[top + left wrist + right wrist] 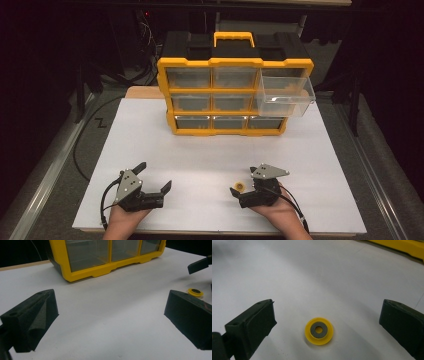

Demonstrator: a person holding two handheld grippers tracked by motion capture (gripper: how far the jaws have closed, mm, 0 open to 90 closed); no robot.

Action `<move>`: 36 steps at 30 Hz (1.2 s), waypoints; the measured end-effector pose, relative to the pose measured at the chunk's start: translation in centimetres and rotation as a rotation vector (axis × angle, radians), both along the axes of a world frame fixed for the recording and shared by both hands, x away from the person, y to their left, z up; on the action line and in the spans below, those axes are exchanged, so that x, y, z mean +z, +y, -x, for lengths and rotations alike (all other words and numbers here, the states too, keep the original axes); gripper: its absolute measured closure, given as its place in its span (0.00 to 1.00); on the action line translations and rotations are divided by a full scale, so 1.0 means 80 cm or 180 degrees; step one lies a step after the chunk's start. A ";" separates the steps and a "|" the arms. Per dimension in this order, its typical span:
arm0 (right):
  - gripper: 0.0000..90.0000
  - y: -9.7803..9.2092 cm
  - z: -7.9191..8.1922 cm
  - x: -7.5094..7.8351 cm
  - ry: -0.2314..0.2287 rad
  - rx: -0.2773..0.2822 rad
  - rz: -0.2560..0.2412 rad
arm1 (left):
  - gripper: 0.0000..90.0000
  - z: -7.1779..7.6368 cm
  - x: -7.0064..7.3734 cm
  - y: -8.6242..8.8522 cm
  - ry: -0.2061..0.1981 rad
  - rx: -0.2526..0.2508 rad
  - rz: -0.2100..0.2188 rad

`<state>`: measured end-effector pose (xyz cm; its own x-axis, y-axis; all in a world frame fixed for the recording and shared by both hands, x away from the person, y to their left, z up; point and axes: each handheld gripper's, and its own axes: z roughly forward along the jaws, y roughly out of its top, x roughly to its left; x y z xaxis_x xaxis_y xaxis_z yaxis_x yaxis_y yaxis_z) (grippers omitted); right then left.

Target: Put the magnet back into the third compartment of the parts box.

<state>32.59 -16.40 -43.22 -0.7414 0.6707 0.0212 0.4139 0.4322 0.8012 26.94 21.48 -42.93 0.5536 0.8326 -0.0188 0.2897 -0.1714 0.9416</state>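
A white rectangular table board (210, 150) is seen carrying everything. At its far edge, a yellow-and-black plastic organiser cabinet with clear drawers (232, 85) is stood upright; its top right clear plastic drawer (285, 95) is pulled out, the others are seated flush.

Near the front edge, towards the left corner, the left gripper (155, 176) is held with jaws spread wide, nothing between them. Towards the front right, the right gripper (325, 322) is also held wide open and empty, jaws set either side of the small piece but clear of it.

The small yellow plastic disc with a grey ring centre (319, 331) is lying flat on the board, just left of the right gripper in the high view. It is judged light, stiff and low, likely to skid on the smooth board; the rim, taken across its width, is judged the best hold.
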 end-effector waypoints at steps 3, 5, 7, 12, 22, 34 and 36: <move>0.02 0.001 0.000 -0.001 0.0042 0.0013 0.0041 | 0.00 0.000 0.000 0.000 -0.0001 0.0000 0.0003; 0.02 0.001 0.000 -0.002 0.0059 0.0018 0.0044 | 0.00 0.000 0.000 0.001 -0.0003 -0.0002 0.0001; 0.02 0.001 0.000 -0.002 0.0081 0.0034 0.0066 | 0.00 0.000 0.001 0.001 -0.0006 0.0000 0.0009; 0.02 0.002 0.001 -0.004 0.0134 0.0095 0.0112 | 0.00 0.000 0.001 0.001 -0.0005 -0.0011 0.0006; 0.15 0.004 0.002 -0.005 0.0260 0.0181 0.0163 | 0.00 0.001 0.001 0.001 -0.0011 -0.0019 0.0009; 0.38 0.003 0.003 -0.006 0.0260 0.0183 0.0312 | 0.00 0.001 0.001 0.001 -0.0015 -0.0033 0.0008; 0.43 0.002 0.004 -0.005 0.0226 0.0176 0.0357 | 0.00 0.001 0.001 0.001 -0.0016 -0.0033 0.0004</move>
<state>32.25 -16.21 -43.66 -0.7766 0.6300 0.0020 0.4409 0.5412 0.7160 26.88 21.56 -42.85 0.5623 0.8267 -0.0173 0.2834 -0.1730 0.9433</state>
